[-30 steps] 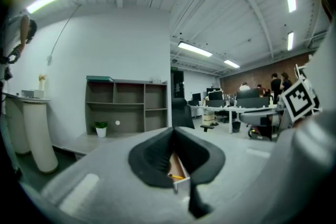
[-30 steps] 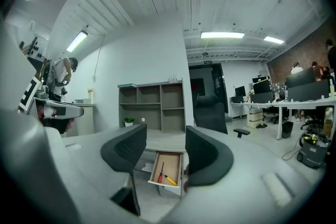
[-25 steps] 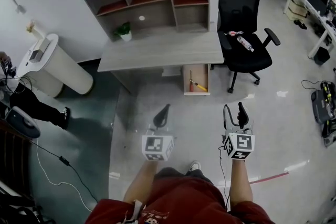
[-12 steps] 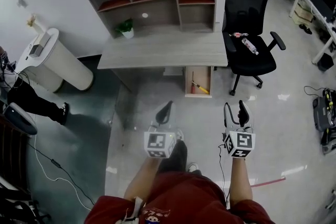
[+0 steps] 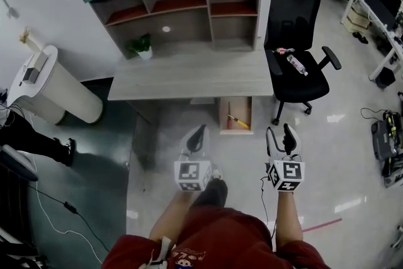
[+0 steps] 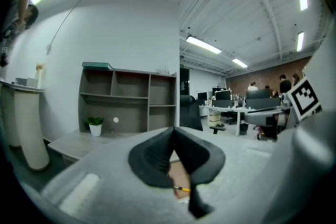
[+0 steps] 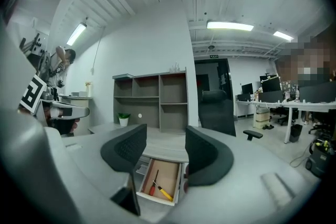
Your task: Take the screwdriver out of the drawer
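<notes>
Both hang well short of the open drawer (image 5: 221, 116) mid-frame, left gripper (image 5: 197, 137) jaws pressed together, right gripper (image 5: 280, 134) jaws spread; approach likely, next reaching for the screwdriver (image 5: 238, 121).

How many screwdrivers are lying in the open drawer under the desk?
2. A red-handled screwdriver lies left in the drawer; a yellow-handled screwdriver slants beside it, nearer the front. The drawer's back is under the desk, so more may be hidden.
</notes>
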Tool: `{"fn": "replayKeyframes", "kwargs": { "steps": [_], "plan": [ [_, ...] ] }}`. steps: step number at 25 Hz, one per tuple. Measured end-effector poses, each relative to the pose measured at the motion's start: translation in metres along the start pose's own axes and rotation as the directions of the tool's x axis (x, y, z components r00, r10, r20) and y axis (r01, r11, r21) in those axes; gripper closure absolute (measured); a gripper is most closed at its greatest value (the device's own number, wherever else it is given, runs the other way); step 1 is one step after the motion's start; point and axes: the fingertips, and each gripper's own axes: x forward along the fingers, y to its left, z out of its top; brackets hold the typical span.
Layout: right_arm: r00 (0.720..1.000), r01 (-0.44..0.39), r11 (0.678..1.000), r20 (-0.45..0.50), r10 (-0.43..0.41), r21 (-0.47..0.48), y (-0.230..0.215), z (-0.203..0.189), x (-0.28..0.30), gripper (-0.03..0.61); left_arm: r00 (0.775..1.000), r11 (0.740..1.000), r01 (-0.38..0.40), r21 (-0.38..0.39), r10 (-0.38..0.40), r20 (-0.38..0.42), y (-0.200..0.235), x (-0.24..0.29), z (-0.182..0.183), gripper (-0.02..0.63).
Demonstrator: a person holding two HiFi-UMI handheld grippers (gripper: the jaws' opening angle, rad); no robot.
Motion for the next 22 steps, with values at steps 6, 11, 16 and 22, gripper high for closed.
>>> {"fn": "replayKeyframes", "kwargs": {
  "steps": [6, 11, 16, 22],
  "plan": [
    [0.999, -0.015, 1.000, -0.034, 0.015, -0.026, 0.020, 0.008, 0.096, 0.348, 1.000, 0.999, 0.002, 0.039, -0.001, -0.005, 0.064, 0.066, 0.003, 0.617],
    [0.998, -0.026, 0.999, -0.058, 0.024, -0.043, 0.031, 0.015, 0.169, 0.348, 1.000, 1.000, -0.001, 0.019, 0.002, -0.019, 0.116, 0.115, 0.003, 0.617],
    [0.997, -0.025, 0.998, -0.075, 0.021, -0.049, 0.044, 0.022, 0.226, 0.350, 1.000, 1.000, 0.000, 0.008, 0.001, -0.015, 0.166, 0.158, 0.006, 0.617],
    [0.997, -0.018, 0.998, -0.073, 0.013, -0.067, 0.053, 0.028, 0.263, 0.350, 1.000, 1.000, 0.011, 0.009, -0.011, -0.018, 0.199, 0.187, 0.006, 0.617]
  ]
}}
